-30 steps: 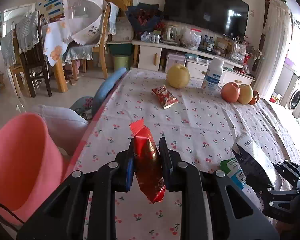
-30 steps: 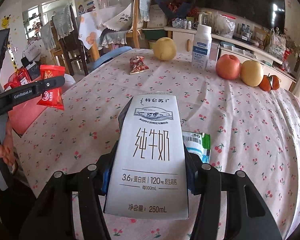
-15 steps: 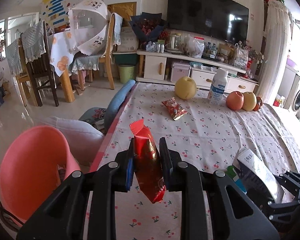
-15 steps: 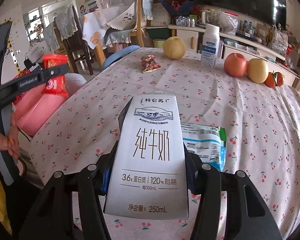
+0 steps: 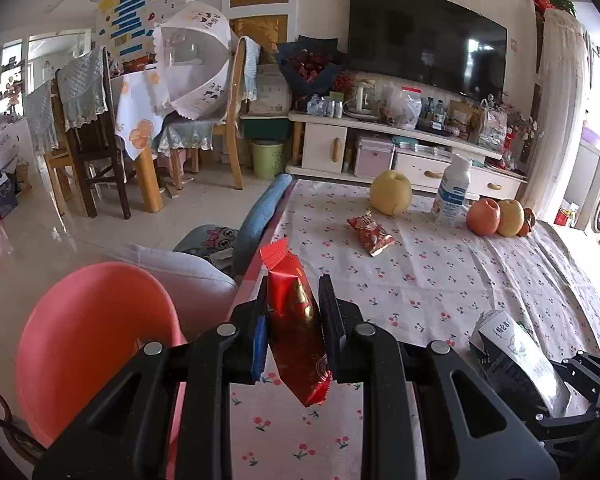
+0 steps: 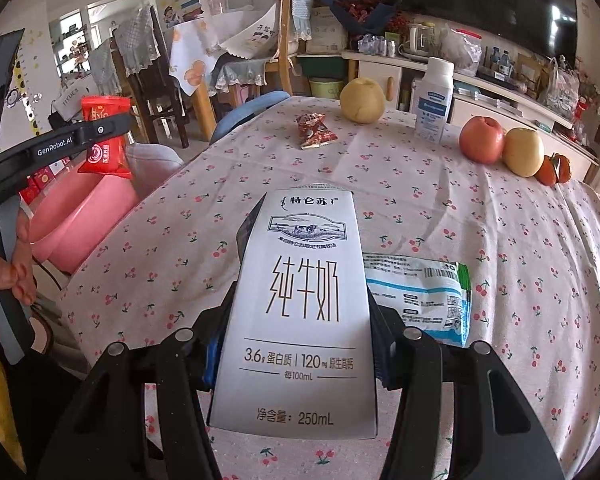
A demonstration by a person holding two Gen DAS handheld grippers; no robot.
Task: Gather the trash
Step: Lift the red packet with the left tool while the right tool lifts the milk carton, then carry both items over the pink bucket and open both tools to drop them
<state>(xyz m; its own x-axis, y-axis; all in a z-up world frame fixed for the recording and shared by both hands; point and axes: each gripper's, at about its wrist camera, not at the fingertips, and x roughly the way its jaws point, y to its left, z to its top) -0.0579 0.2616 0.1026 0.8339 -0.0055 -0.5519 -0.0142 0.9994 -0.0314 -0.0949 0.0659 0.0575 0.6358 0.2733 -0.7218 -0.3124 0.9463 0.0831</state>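
My left gripper (image 5: 293, 300) is shut on a red snack wrapper (image 5: 296, 320), held upright over the table's left edge, with a pink bin (image 5: 88, 340) just to its left on the floor side. From the right wrist view the same wrapper (image 6: 106, 136) hangs above the pink bin (image 6: 80, 216). My right gripper (image 6: 300, 280) is shut on a white milk carton (image 6: 300, 312), lifted above the cherry-print tablecloth (image 6: 500, 240). A blue-and-white plastic packet (image 6: 420, 296) lies flat on the cloth right of the carton. A small red snack packet (image 6: 314, 132) lies farther back.
At the table's far end stand a yellow pear (image 6: 360, 100), a white bottle (image 6: 434, 100), a red apple (image 6: 482, 140), a yellow apple (image 6: 523, 152) and small persimmons (image 6: 556, 168). A hand (image 6: 16, 264) holds the left tool. A blue-backed chair (image 5: 260, 216) and grey cushion (image 5: 188, 268) sit beside the table.
Both grippers have pulled back from the table's far end; more of the room and floor shows. The pink bin sits further right in the left view. Both grips are unchanged.
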